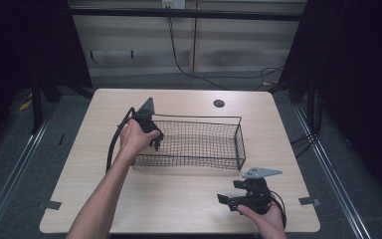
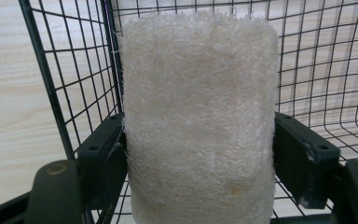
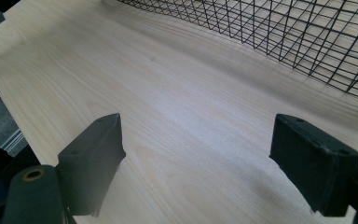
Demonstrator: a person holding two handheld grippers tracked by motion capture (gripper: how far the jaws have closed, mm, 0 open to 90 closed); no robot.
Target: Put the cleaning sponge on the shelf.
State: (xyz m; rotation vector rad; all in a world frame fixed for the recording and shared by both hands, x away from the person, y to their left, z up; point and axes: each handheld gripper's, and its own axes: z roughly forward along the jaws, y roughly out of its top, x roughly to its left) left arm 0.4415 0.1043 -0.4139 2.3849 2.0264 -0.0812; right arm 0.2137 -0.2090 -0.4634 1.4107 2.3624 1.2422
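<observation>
A cream, fibrous loofah-like roll stands upright between the jaws of my left gripper, which is shut on its lower half. The roll sits inside a black wire basket, close to one of its mesh walls. In the high view, my left gripper reaches down into the left end of the basket, held by a hand. My right gripper rests low over the table's front right corner, jaws wide apart. In its own view the right gripper is open over bare wood, with the basket ahead.
The light wooden table has a round cable hole near its back edge. Dark curtains flank both sides. A black cable trails on the floor behind the table. The left gripper's cable loops along the table's left part.
</observation>
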